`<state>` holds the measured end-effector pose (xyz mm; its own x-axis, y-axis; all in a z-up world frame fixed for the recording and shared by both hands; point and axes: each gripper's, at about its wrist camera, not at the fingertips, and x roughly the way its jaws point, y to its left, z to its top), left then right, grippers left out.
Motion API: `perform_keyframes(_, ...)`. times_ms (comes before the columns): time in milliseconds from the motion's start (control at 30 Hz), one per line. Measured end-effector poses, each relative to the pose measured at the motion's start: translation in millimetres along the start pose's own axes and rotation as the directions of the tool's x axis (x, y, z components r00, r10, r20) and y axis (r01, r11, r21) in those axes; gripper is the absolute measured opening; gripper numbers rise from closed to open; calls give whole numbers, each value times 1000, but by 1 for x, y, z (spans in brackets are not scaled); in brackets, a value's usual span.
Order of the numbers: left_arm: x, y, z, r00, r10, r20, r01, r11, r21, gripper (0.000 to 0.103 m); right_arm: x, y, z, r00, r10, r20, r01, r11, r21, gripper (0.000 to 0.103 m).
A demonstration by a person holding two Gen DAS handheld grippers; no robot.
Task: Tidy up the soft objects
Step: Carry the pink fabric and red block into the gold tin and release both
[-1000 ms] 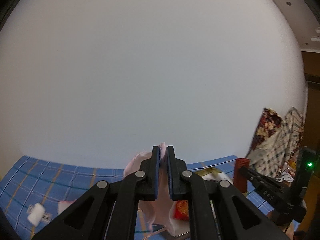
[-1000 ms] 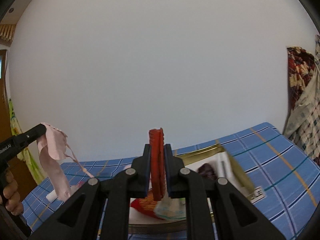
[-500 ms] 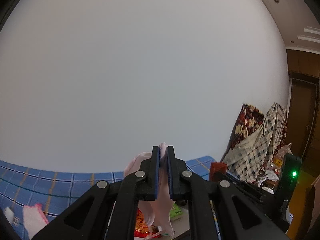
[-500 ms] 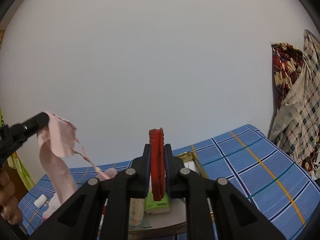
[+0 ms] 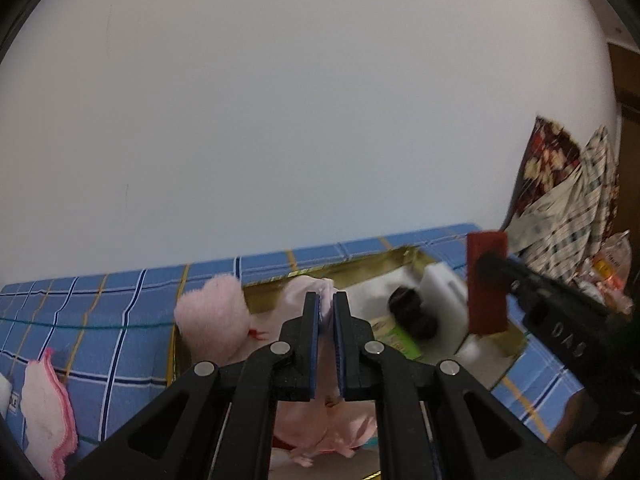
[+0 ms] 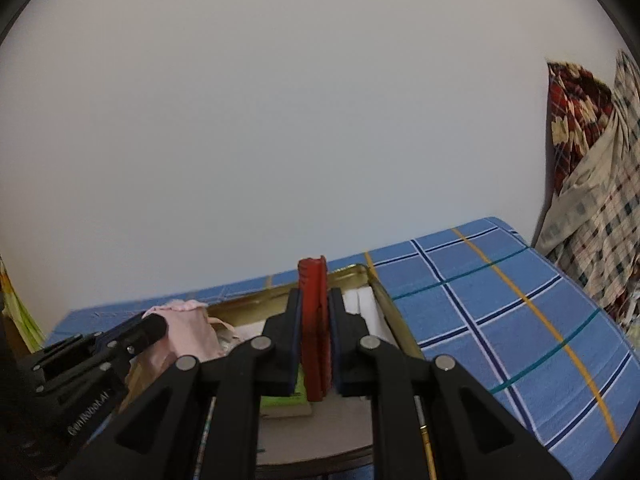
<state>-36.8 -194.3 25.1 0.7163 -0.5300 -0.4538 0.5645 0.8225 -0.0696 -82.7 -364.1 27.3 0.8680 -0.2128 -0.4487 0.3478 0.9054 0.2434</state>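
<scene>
Both jaws are clamped: the left gripper (image 5: 327,312) pinches a pink cloth (image 5: 316,424), the right gripper (image 6: 315,312) a red pad (image 6: 315,328), both hanging over the gold box (image 5: 404,258) on the bed (image 6: 500,300). Neither is released; a pink towel (image 5: 48,408) lies outside, left.

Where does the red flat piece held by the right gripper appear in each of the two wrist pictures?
Left wrist view: the red flat piece stands at the right, seen broadside, clamped by the right gripper.
Right wrist view: the piece is at centre, seen edge-on, between the right gripper's fingers.
Shared landmark: the gold-rimmed box on the blue checked cloth lies behind it in both.
</scene>
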Motion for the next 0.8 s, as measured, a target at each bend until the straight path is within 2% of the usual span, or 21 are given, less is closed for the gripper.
perform_keyframes(233,11,2,-9,999,20,-35,-20,1000,-9,8,17,11,-7,998,-53,-39,50,996,-76,12)
perform_keyframes(333,14,0,-11,998,54,-38,-54,998,12,8,24,16,-10,995,-83,-52,78,991,-106,12)
perform_keyframes(533,16,-4,-14,994,102,-33,-100,994,47,8,37,8,-16,994,-87,-72,79,991,-108,13)
perform_keyframes(600,14,-6,-16,990,138,-21,-136,989,60,8,38,7,-17,994,-85,-70,78,992,-102,16)
perform_keyframes(633,14,-6,-16,989,147,-20,-145,987,64,10,38,6,-18,994,-81,-68,74,993,-95,21)
perform_keyframes(667,14,-6,-17,988,150,-22,-149,987,64,16,37,5,-18,995,-63,-71,57,995,-81,29)
perform_keyframes(700,14,-6,-18,988,150,-24,-148,987,59,22,34,4,-17,996,-60,-65,56,996,-67,53)
perform_keyframes(733,13,-5,-19,988,151,-24,-150,987,55,41,31,4,-17,996,-65,-53,61,996,-57,75)
perform_keyframes(767,11,-4,-20,987,159,-18,-158,986,54,69,26,3,-16,997,-72,-25,71,997,-43,80)
perform_keyframes(800,8,-3,-20,984,177,2,-176,983,53,81,18,1,-15,996,-85,22,86,996,-28,85)
